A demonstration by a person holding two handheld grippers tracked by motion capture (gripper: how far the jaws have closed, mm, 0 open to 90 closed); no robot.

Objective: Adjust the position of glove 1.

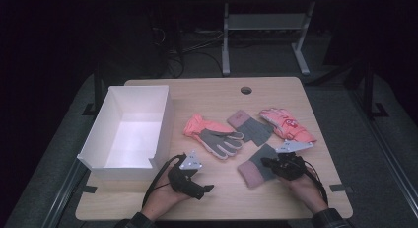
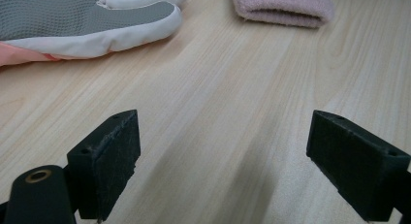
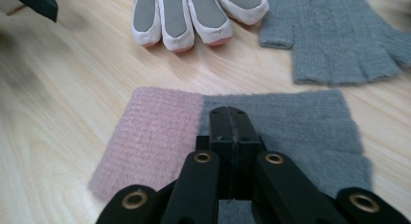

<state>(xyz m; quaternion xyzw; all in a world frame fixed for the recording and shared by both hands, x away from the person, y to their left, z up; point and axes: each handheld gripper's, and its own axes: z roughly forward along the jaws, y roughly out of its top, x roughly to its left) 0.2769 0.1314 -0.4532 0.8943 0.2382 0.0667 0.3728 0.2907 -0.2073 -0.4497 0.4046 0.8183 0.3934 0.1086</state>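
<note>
Right claw [image 3: 231, 118] pinches the grey-pink glove [image 3: 291, 122]; left claw [image 2: 223, 156] gapes over bare table [image 2: 218, 88].

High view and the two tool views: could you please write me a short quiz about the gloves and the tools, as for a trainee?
1. True or false: the jaws of the left tool stand open.
2. How many gloves lie on the table?
3. What lies directly under the shut right tool? A: the white box. B: the nearer grey knit glove with a pink cuff. C: the coral glove with a grey palm.
Key: 1 true; 2 four; 3 B.
</note>
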